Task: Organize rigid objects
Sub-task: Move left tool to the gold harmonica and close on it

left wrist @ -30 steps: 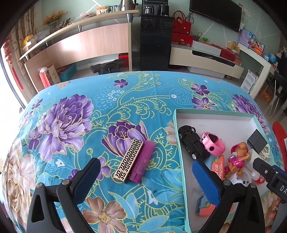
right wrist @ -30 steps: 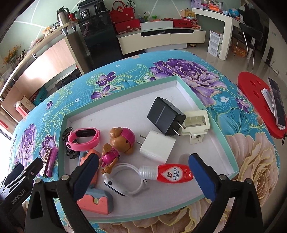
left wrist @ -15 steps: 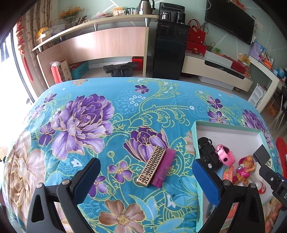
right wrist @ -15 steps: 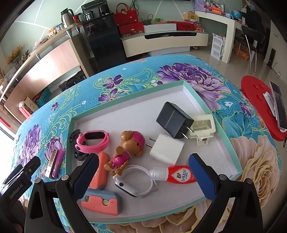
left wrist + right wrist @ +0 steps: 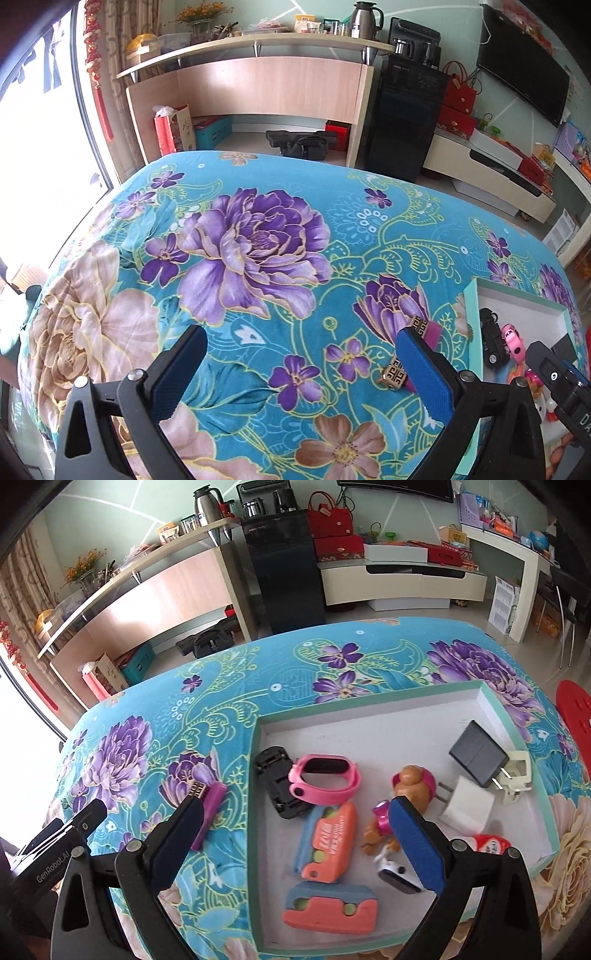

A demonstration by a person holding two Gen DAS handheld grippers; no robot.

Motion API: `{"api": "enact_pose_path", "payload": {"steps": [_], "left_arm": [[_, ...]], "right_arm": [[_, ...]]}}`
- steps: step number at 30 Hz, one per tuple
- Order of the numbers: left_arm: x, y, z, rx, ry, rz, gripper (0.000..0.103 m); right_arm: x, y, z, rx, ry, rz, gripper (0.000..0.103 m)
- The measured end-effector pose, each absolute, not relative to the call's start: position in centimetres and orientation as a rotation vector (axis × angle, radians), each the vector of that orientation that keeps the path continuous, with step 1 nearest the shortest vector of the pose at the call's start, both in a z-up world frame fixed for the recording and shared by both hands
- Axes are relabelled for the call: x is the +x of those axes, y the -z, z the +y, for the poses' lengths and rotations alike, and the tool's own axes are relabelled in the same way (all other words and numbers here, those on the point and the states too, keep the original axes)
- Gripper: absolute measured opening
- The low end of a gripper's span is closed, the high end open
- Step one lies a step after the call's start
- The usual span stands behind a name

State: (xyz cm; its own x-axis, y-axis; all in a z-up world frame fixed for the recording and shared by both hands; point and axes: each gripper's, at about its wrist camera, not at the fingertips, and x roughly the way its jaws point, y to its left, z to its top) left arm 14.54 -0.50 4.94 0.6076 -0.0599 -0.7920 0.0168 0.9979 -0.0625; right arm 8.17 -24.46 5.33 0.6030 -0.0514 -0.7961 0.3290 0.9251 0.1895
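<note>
A gold-patterned bar with a purple case beside it lies on the floral cloth, partly hidden by my left gripper's right finger. It also shows in the right wrist view, left of the tray. My left gripper is open and empty above the cloth. My right gripper is open and empty over the tray's left part. The teal-rimmed white tray holds a black toy car, pink watch, pup figure, orange pieces, black charger and white charger.
The floral cloth covers the whole table, with its edges falling away at left and far side. A red-capped tube and white plug holder lie at the tray's right. A red stool stands off the table's right.
Both grippers swung left. The bar and case slid toward the left view's right side, behind the right finger. The tray moved right in the right wrist view. Nothing was grasped.
</note>
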Motion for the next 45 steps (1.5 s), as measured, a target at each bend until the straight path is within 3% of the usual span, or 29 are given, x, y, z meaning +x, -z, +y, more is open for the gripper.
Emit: {"api": "enact_pose_path", "payload": {"steps": [18, 38, 41, 42, 45], "left_arm": [[15.1, -3.3, 3.9, -0.127, -0.019, 0.960, 0.103], [17.8, 1.5, -5.3, -0.005, 0.260, 1.067, 0.103], [18.7, 1.9, -6.9, 0.055, 0.288, 1.062, 0.097], [18.9, 2.2, -7.3, 0.064, 0.295, 1.067, 0.090], [18.8, 2.6, -8.0, 0.069, 0.340, 1.083, 0.089]], "right_arm": [[12.3, -3.1, -19.4, 0.253, 0.126, 0.957, 0.100], [13.7, -2.4, -23.1, 0.248, 0.201, 1.037, 0.100], [13.5, -2.5, -23.4, 0.235, 0.225, 1.041, 0.100], [13.4, -2.5, -23.5, 0.231, 0.231, 1.039, 0.100], [13.3, -2.6, -23.6, 0.235, 0.226, 1.035, 0.100]]}}
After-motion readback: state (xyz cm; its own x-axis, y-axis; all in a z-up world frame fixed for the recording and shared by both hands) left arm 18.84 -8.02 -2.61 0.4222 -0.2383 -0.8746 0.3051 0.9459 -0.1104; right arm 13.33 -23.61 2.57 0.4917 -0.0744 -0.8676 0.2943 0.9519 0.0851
